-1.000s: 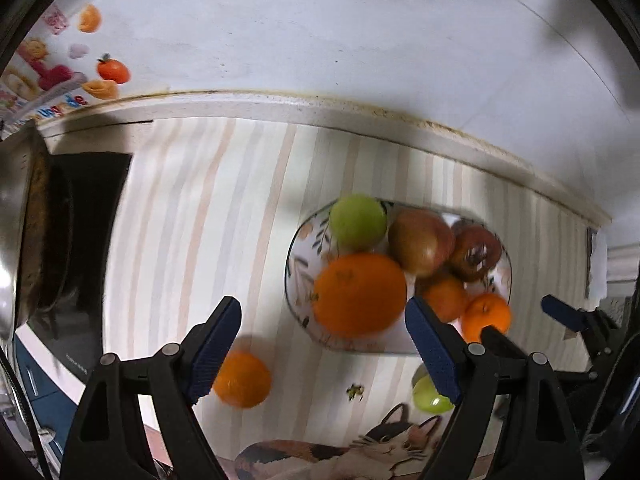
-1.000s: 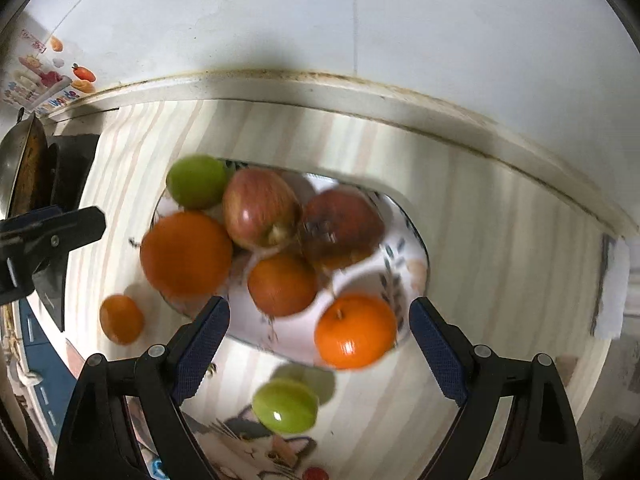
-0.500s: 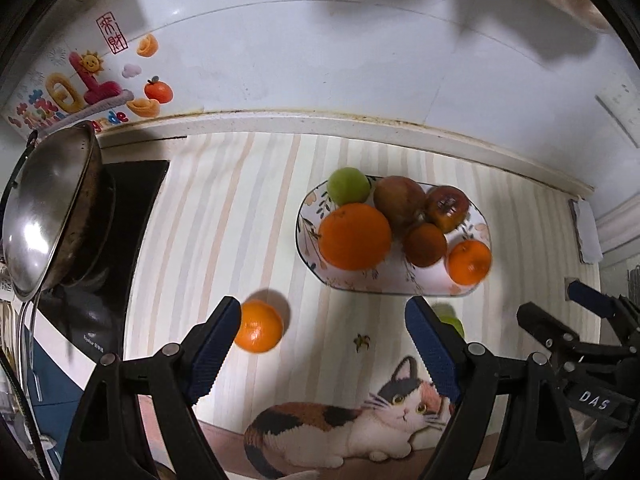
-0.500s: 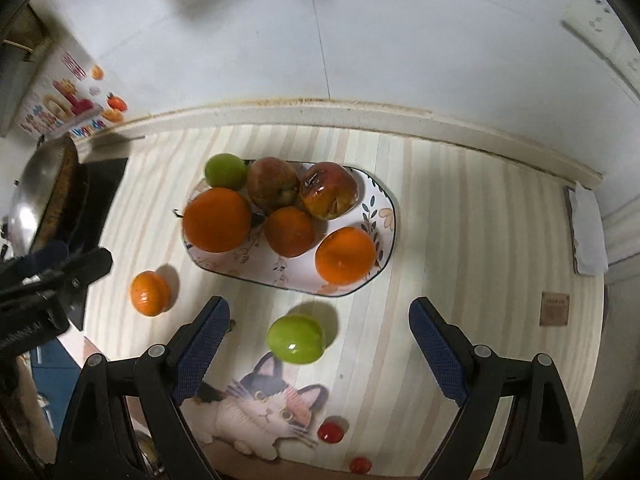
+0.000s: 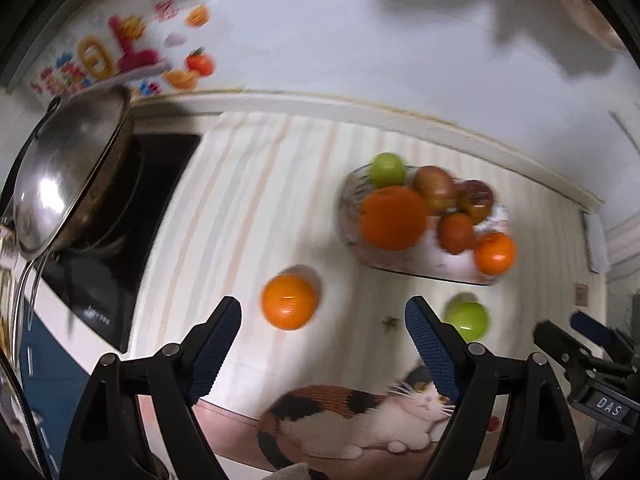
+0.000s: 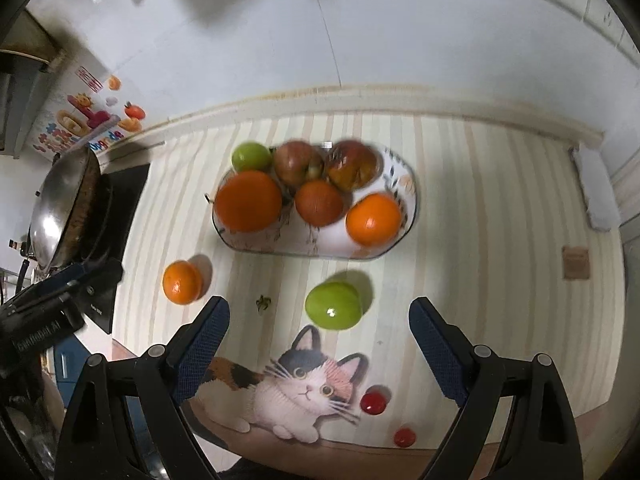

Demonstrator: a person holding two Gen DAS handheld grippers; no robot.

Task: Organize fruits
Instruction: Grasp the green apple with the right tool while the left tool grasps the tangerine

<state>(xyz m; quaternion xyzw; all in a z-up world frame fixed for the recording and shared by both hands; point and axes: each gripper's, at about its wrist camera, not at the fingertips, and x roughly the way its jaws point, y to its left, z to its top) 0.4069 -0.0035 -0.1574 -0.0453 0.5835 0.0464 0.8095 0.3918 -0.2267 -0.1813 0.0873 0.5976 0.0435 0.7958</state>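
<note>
A patterned oval plate (image 6: 408,184) on the striped mat holds several fruits: a big orange (image 6: 248,201), a green apple (image 6: 251,156), two red apples and two smaller oranges. A loose orange (image 5: 289,301) lies on the mat left of the plate, just ahead of my open, empty left gripper (image 5: 323,338). A loose green apple (image 6: 334,305) lies in front of the plate, just ahead of my open, empty right gripper (image 6: 319,338). The plate also shows in the left wrist view (image 5: 404,268).
A steel wok (image 5: 68,168) sits on a black stove (image 5: 120,216) at the left. Two small red fruits (image 6: 374,403) lie near the mat's front edge by the cat picture (image 6: 304,388). A white wall runs behind the counter.
Both grippers have pulled back and up from the plate, so more of the counter shows. The left view has swung left toward the loose orange. Both stay open.
</note>
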